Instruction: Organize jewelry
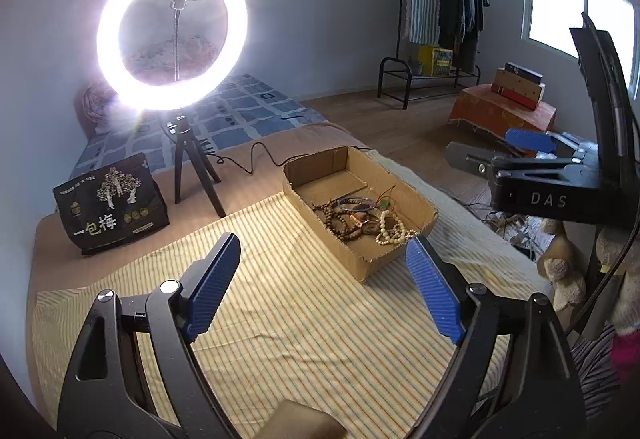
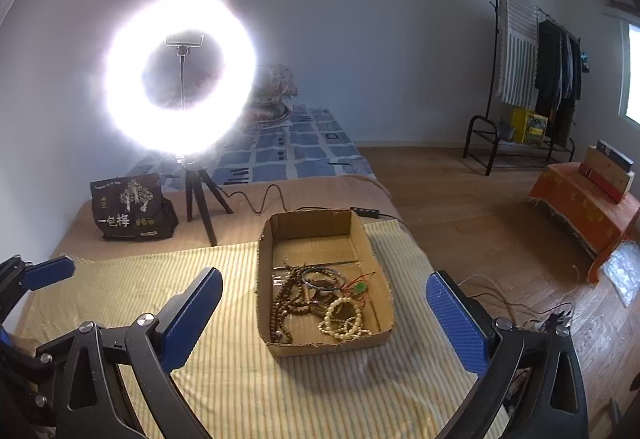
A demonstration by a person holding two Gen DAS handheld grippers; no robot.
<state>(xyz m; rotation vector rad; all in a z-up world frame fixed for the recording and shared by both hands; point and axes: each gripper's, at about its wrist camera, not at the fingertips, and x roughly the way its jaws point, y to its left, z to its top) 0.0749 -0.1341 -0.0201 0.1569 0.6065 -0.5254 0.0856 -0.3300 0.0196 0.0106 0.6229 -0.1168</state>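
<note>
Here both tongs stand wide apart and hold nothing: the left tongs (image 1: 323, 285) at the bottom of their view, the right tongs (image 2: 324, 323) likewise. The jewelry (image 2: 320, 303), a tangle of brown and cream bead strings with a bangle, lies heaped in the near end of the cardboard box (image 2: 384, 267) on the striped cloth (image 2: 224, 391), centre frame. No piece lies outside the box, so the sorting looks either finished or not begun. A next move would call for lowering one pair onto a single strand.
</note>
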